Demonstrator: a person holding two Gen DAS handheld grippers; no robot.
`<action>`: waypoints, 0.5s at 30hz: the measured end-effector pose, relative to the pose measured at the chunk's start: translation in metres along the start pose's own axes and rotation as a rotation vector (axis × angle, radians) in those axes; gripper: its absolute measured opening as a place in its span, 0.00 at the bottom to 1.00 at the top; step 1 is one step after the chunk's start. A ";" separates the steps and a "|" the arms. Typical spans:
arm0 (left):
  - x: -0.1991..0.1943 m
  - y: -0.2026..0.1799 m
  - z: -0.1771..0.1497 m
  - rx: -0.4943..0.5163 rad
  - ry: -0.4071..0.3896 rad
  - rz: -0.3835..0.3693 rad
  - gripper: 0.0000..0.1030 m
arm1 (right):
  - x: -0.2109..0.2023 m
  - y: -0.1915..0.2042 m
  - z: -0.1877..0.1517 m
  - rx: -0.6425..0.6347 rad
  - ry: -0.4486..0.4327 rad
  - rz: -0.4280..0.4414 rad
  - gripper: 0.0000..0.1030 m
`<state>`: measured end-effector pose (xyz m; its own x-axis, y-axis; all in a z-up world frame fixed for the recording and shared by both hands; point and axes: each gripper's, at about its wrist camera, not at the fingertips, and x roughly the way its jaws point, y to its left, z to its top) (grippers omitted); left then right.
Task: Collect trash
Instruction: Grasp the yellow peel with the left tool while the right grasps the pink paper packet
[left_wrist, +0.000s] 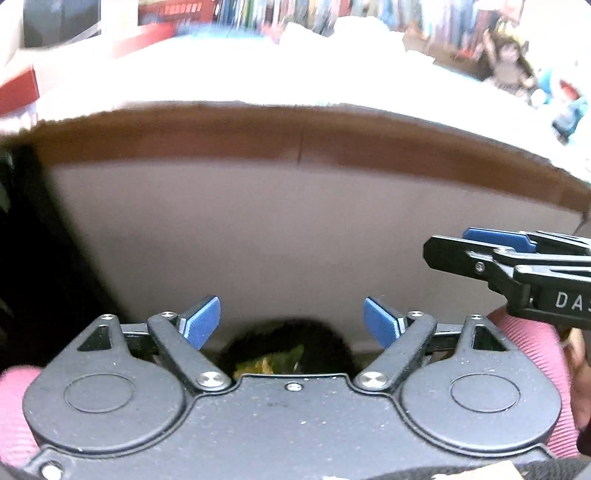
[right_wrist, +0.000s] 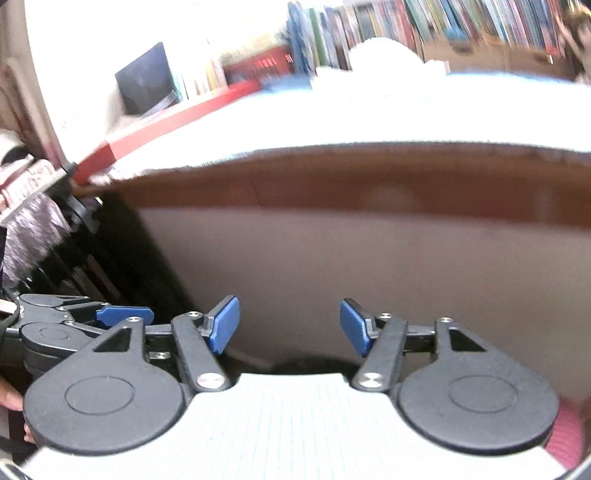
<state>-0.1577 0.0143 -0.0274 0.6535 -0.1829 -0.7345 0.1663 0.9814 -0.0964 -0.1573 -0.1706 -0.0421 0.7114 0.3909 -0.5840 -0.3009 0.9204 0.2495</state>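
Nearest the left wrist camera, the black plastic body of the left gripper (left_wrist: 291, 325) is seen, with two round discs and two blue-padded fingers (left_wrist: 201, 321); its jaws are spread wide and nothing is held between them. Just beyond the gripper body, low in the gap between the fingers, a dark round opening (left_wrist: 288, 347) is partly visible, and crumpled green and yellow trash (left_wrist: 269, 363) is seen lying inside it. Behind it a pale grey panel with a brown wooden edge (left_wrist: 295, 147) is spread across the view, topped by a bright white surface (left_wrist: 240, 81) that is overexposed. Pink ribbed fabric (left_wrist: 532, 347) is seen on both lower sides. At the right edge, the right gripper (left_wrist: 443, 254) is seen side-on, near the panel; from this angle its jaws cannot be judged.

Closest to the right wrist camera, the right gripper (right_wrist: 290, 325) is seen with a white top plate and black arms; its blue pads (right_wrist: 223, 325) are held wide apart and nothing is gripped. A dark rounded shape (right_wrist: 314, 365) is glimpsed just beyond its body, too hidden to identify. The left gripper (right_wrist: 122, 314) is seen at the lower left, just beside the right one. A red flat board (right_wrist: 166, 125) and blurred rows of colourful books (right_wrist: 443, 22) are seen beyond the white surface.
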 end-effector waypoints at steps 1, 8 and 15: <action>-0.008 -0.001 0.005 0.003 -0.026 -0.007 0.84 | -0.007 0.001 0.007 -0.008 -0.021 0.006 0.73; -0.046 -0.011 0.062 0.033 -0.230 0.026 0.85 | -0.035 -0.001 0.063 -0.031 -0.177 -0.009 0.77; -0.033 -0.012 0.133 -0.003 -0.338 0.010 0.86 | -0.027 -0.024 0.116 -0.032 -0.271 -0.155 0.77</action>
<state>-0.0830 0.0009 0.0868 0.8632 -0.1816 -0.4710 0.1566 0.9834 -0.0921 -0.0954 -0.2030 0.0570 0.8926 0.2346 -0.3851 -0.1918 0.9704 0.1467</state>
